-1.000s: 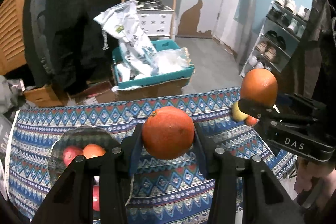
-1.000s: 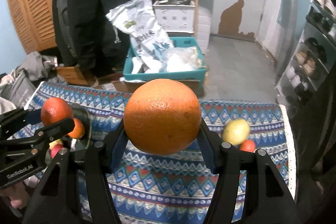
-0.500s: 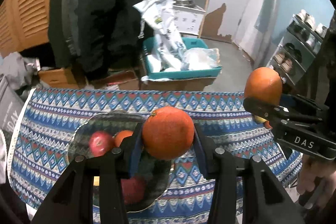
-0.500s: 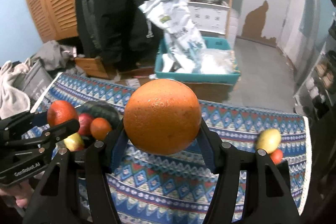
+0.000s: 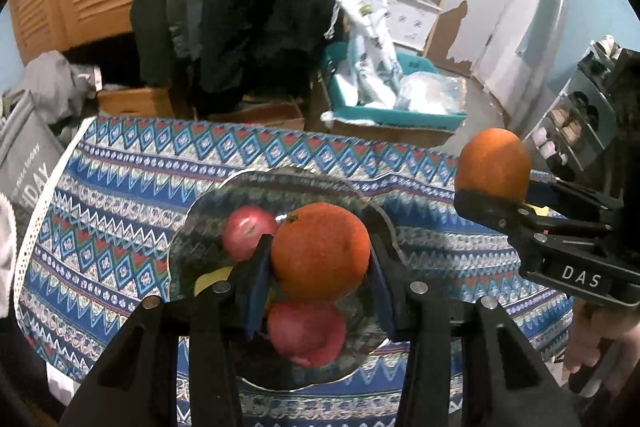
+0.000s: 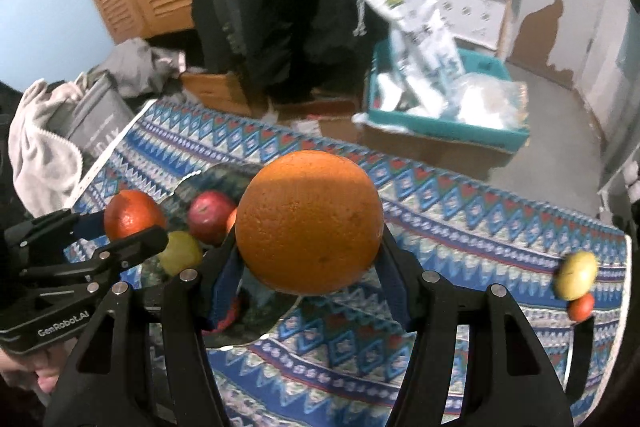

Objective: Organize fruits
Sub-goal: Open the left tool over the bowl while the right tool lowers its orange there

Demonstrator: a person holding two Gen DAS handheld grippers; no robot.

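1. oranges fill both wrist views: the left gripper is clamped on a smaller orange at the centre of its frame, both blue pads pressed against the fruit's sides.

2. right gripper grips a larger orange the same way, centre frame, the fruit bulging above its two black fingers.

3. glass plate with a wavy rim lies on the patterned blue cloth, directly behind and below the smaller orange in the left view.

4. on the plate, a red apple sits at the upper left of the held fruit and a second red apple shows below it, between the fingers; a sliver of yellow fruit peeks out at the left finger.

5. in the right view, the left gripper appears at the left edge with its orange above the plate; a yellow-green fruit lies beside it.

6. at the right edge of the right view, a yellow fruit and a small red-orange fruit rest touching on the cloth, well apart from the plate.

7. beyond the cloth, upper right, a teal crate holds white bags.
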